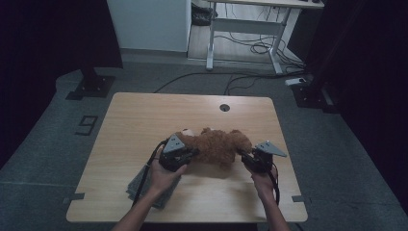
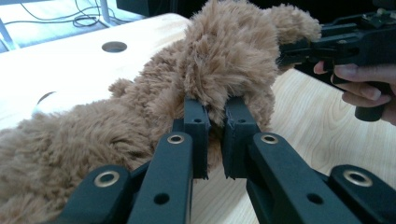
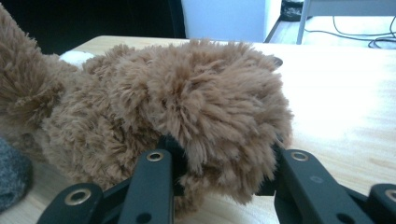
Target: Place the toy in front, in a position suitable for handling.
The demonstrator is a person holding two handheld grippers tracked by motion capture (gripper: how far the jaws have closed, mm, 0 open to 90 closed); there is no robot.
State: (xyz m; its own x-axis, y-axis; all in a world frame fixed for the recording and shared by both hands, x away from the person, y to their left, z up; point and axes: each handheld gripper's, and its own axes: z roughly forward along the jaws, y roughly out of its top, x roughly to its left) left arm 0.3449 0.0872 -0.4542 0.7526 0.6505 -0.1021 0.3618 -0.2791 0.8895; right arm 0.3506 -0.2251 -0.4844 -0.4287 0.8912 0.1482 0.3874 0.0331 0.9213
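Observation:
A brown plush toy (image 1: 216,147) lies on its side across the middle of the wooden table (image 1: 144,120). My left gripper (image 1: 192,153) grips it from the left, jaws shut on a thin fold of its fur (image 2: 215,122). On the toy's other end my right gripper (image 1: 242,158) is shut around a thick fluffy limb (image 3: 224,126), whose pile hides the fingertips (image 3: 224,172). In the left gripper view the toy (image 2: 140,116) stretches away toward the other hand and its gripper (image 2: 345,46).
A folded grey cloth (image 1: 144,185) lies on the table's near left under my left forearm; its edge (image 3: 11,179) shows in the right gripper view. A round cable hole (image 1: 224,107) sits near the far edge. Beyond are a desk frame (image 1: 240,29) and floor cables.

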